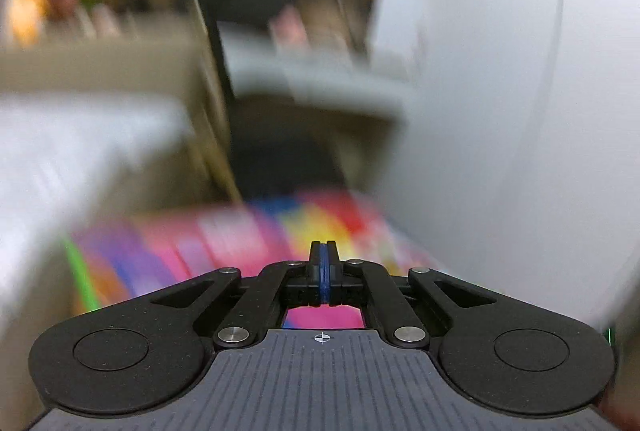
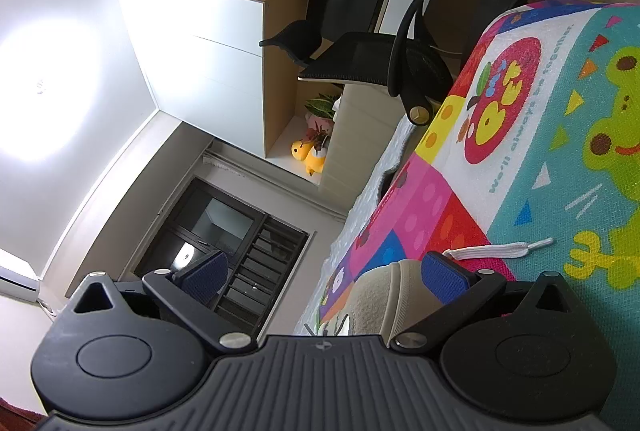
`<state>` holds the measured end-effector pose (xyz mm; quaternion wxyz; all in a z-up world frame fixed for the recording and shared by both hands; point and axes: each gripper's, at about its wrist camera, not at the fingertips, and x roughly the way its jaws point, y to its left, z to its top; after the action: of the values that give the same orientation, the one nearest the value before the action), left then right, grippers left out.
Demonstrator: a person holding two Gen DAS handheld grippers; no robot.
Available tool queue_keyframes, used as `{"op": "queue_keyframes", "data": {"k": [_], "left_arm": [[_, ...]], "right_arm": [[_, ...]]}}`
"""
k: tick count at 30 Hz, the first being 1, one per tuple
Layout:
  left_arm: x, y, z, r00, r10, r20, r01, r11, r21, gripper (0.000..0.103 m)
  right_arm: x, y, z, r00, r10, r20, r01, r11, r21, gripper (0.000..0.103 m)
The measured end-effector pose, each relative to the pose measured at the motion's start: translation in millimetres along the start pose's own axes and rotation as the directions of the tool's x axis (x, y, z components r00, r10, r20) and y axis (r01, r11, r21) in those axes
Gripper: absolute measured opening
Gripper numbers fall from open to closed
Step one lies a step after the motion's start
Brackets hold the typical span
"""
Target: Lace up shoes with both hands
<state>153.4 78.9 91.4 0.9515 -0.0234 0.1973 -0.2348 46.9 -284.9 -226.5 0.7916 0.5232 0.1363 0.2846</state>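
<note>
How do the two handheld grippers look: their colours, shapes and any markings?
Both look alike. The left gripper and the right gripper each have matte black link arms joined by silver pins, two round black discs at the sides, and a grey ribbed plate bearing a small crosshair mark. The fingers carry blue textured pads. No cables or sleeves show.

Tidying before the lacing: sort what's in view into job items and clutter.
Job: beige shoe, white lace, left gripper, right gripper.
Clutter: office chair, yellow plush toy, potted plant, play mat.
</note>
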Motion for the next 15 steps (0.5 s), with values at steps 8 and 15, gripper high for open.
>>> {"op": "queue_keyframes", "data": {"k": [8, 15], "left_arm": [[10.6, -33.7, -32.8, 0.978, -0.026, -0.206, 0.054, 0.99, 0.134, 0.051], [64.5, -54.8, -112.6, 0.905, -0.078, -0.419, 0.127, 0.988, 0.091, 0.046]], "right_arm": [[-4.4, -3.7, 0.4, 1.0, 0.012, 0.017, -0.013, 1.0, 0.024, 0.103], [-7.0, -1.2, -2.0, 1.0, -0.001, 0.007, 0.001, 1.0, 0.001, 0.103]]}}
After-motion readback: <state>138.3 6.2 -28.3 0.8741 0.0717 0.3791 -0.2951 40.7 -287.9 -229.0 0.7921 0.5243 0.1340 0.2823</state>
